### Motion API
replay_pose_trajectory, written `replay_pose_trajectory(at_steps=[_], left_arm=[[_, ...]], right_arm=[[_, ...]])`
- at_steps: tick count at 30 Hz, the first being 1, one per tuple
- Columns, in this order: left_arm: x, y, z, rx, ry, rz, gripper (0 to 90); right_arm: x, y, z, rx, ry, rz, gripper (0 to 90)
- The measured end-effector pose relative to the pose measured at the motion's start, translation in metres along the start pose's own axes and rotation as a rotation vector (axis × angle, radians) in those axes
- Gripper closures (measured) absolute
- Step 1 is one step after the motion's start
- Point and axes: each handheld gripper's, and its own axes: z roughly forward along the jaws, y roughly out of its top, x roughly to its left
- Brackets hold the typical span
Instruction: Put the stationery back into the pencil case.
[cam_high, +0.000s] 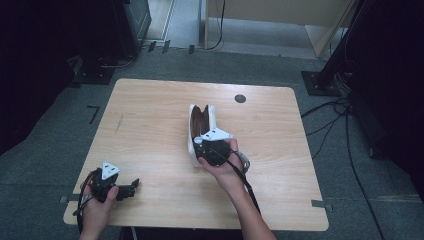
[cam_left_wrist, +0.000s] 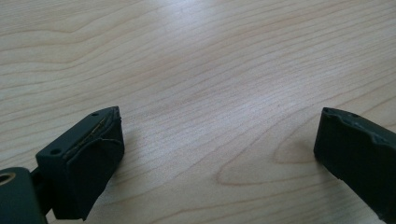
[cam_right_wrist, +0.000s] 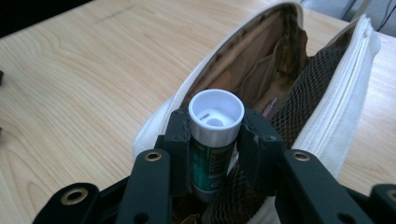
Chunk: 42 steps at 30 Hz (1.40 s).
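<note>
A small tube (cam_right_wrist: 212, 140) with a green label and a white cap stands upright between the fingers (cam_right_wrist: 180, 140) of the right gripper (cam_right_wrist: 213, 154), which are closed snugly on its sides. It sits right at the near end of an open white pouch (cam_right_wrist: 336, 107), just above the brown lining and the brown netted paper stuffed inside.

From above, the pouch (cam_high: 192, 125) lies near the middle of the wooden counter (cam_high: 150, 125), a little right of centre, its long opening running from near to far. The right gripper (cam_high: 216, 150) hangs over the pouch's near end, held in the person's right hand (cam_high: 225, 167), with a cable trailing back along the forearm.

Well apart from all that, at the near left corner of the counter, the left gripper (cam_high: 127, 189) rests low in the person's left hand (cam_high: 97, 202), pointing to the right. Its fingers (cam_left_wrist: 93, 154) are spread wide with bare wood grain between them, holding nothing.

A small dark round disc (cam_high: 240, 98) lies near the counter's far edge, beyond the pouch.
</note>
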Motion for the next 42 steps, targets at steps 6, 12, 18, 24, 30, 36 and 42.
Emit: replay_pose_trajectory(at_steps=[6,12,18,24,30,36,42], left_arm=[[0.0,0.0,0.0,-0.001,0.0,-0.001,1.9],[0.0,0.0,0.0,0.0,0.0,-0.001,1.9],[0.0,0.0,0.0,0.001,0.0,0.0,1.9],[0.0,0.0,0.0,0.0,0.0,0.0,1.9],[0.0,0.0,0.0,0.0,-0.001,-0.003,1.9],[0.0,0.0,0.0,0.0,0.0,-0.001,1.9],[0.0,0.0,0.0,0.002,0.0,0.005,1.9]], right_arm=[[0.001,-0.002,0.004,-0.001,-0.013,0.006,65.9],[0.0,-0.002,0.005,-0.014,-0.009,-0.005,65.1],[-0.003,-0.002,0.007,-0.032,-0.018,0.009,64.7],[-0.002,0.001,0.013,-0.037,-0.071,0.019,64.8],[0.005,0.0,0.017,-0.053,-0.15,-0.006,61.9],[0.003,0.001,0.023,-0.031,-0.204,-0.023,61.3],[0.001,-0.001,0.026,-0.03,-0.196,-0.008,62.9]])
